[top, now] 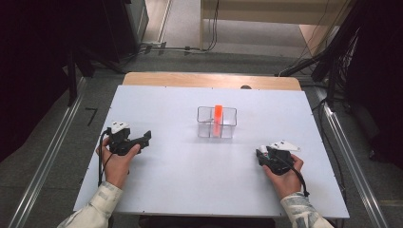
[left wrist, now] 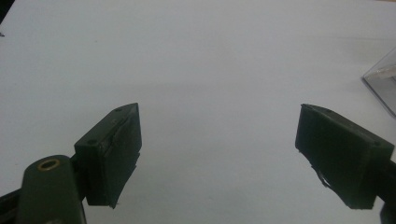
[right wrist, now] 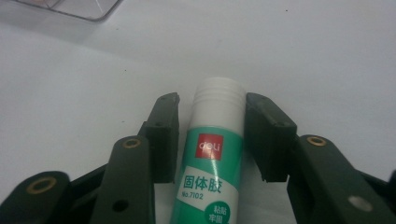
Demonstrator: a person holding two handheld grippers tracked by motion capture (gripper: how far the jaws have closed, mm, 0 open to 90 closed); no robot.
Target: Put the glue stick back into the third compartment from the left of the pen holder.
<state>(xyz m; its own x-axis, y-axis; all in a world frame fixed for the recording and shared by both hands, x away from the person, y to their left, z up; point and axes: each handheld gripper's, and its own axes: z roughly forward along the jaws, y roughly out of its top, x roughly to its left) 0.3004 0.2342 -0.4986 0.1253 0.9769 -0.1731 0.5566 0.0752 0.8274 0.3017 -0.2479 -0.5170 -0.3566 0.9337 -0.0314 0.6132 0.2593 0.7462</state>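
Your right hand-held gripper (right wrist: pixel 211 121) has a glue stick (right wrist: pixel 212 158) lying lengthwise between its two black jaws, white cap pointing away from you. The jaws sit just beside the tube on either side, with a thin gap on the left one, and you cannot tell whether the pads press on it yet. The stick rests on the white counter (right wrist: pixel 327 56) under the jaws. Its label is green and white with a small red logo block. Ahead of this hand-held gripper and off to its left, a corner of the clear plastic box (right wrist: pixel 77 9) shows at the top edge.

From the high view, your right hand (top: pixel 280 168) holds that hand-held gripper near the counter's near right part, low on the surface.

Your left hand-held gripper (left wrist: pixel 217 149) has its jaws wide apart, with nothing but bare counter between them. Ahead and to its right is an edge of the clear box. In the high view that box (top: pixel 217 122) stands mid-counter, between and beyond both hands, with an orange piece (top: pixel 217 114) upright in it.
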